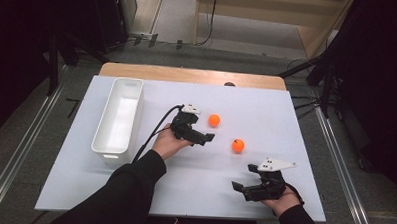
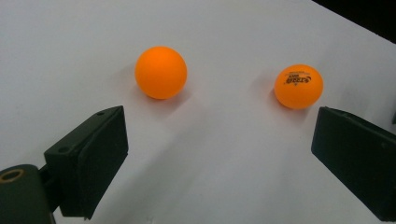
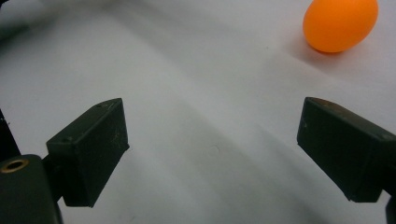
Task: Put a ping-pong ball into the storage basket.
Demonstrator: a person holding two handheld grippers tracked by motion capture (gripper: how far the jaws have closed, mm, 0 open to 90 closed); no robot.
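Looking down from the high view, two small orange plastic table-tennis balls lie apart on the white table sheet (image 1: 193,192): the plain orange ball (image 1: 214,120) just beside the left gripper (image 1: 204,137), and the printed orange ball (image 1: 238,145) between both hands. A long white plastic bin (image 1: 135,115) stands well to the left; the right gripper (image 1: 241,186) hovers near the front edge. Both sets of jaws look spread.

The left gripper view adds what the high view cannot resolve: dark lettering on the printed orange ball (image 2: 299,86), none on the plain orange ball (image 2: 161,72), and jaws wide apart holding nothing, both balls ahead of them.

The right gripper view shows its jaws spread over bare sheet, with one orange ball (image 3: 340,24) off at the upper right; which ball it is cannot be told.

Such balls are probably very light, stiff, thin-shelled, smooth, and quick to roll. A gentle pinch across the widest middle seems safest.
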